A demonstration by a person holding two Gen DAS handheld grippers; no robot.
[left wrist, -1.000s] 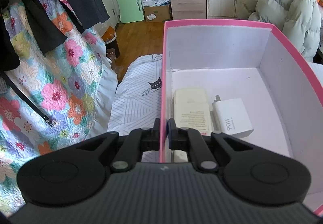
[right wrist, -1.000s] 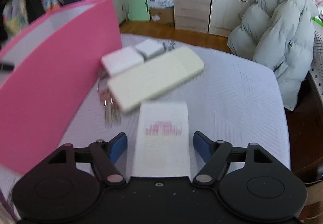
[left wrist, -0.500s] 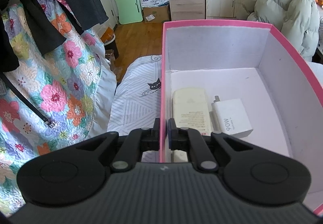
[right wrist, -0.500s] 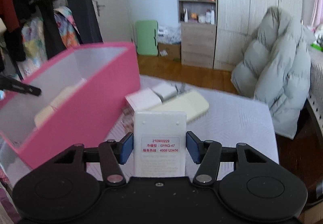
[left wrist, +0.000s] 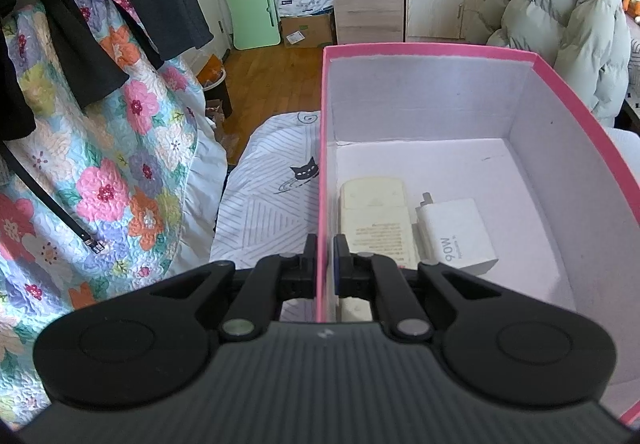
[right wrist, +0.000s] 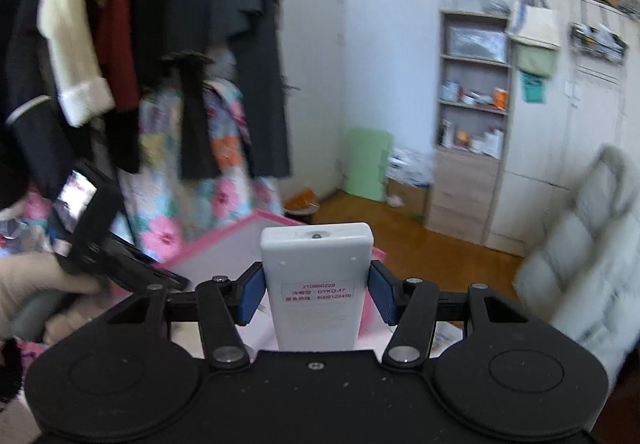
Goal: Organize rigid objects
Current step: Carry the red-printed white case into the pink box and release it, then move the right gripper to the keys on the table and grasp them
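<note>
My left gripper (left wrist: 325, 264) is clamped narrow on the near left wall of the pink box (left wrist: 576, 100), one finger outside, one inside, the wall pinched thin between them. The box sits on a pale striped bedspread (left wrist: 272, 204) with a small black cat print. Inside it, on the white floor, lies a cream remote (left wrist: 376, 220), label side up, close to the left wall; just beside it on the right lies a white charger block (left wrist: 456, 234) marked 90W, prongs pointing toward the far wall. The rest of the box floor shows bare. My right gripper (right wrist: 316, 294) holds a white remote (right wrist: 316, 272) upright between its blue pads (right wrist: 252, 294), both pads pressing its long sides, back label facing the camera and the emitter end at the top. From the right wrist view this remote is up in the air, in front of the box's pink rim, which shows low behind it. At the left of that view I see a gloved hand (right wrist: 36, 284) gripping the other gripper's handle, with its small camera screen lit. Background is motion-blurred: hanging dark clothes (right wrist: 224, 44), a floral quilt (left wrist: 120, 172), a wooden shelf unit (right wrist: 472, 124), a pale puffer jacket (left wrist: 568, 28).
</note>
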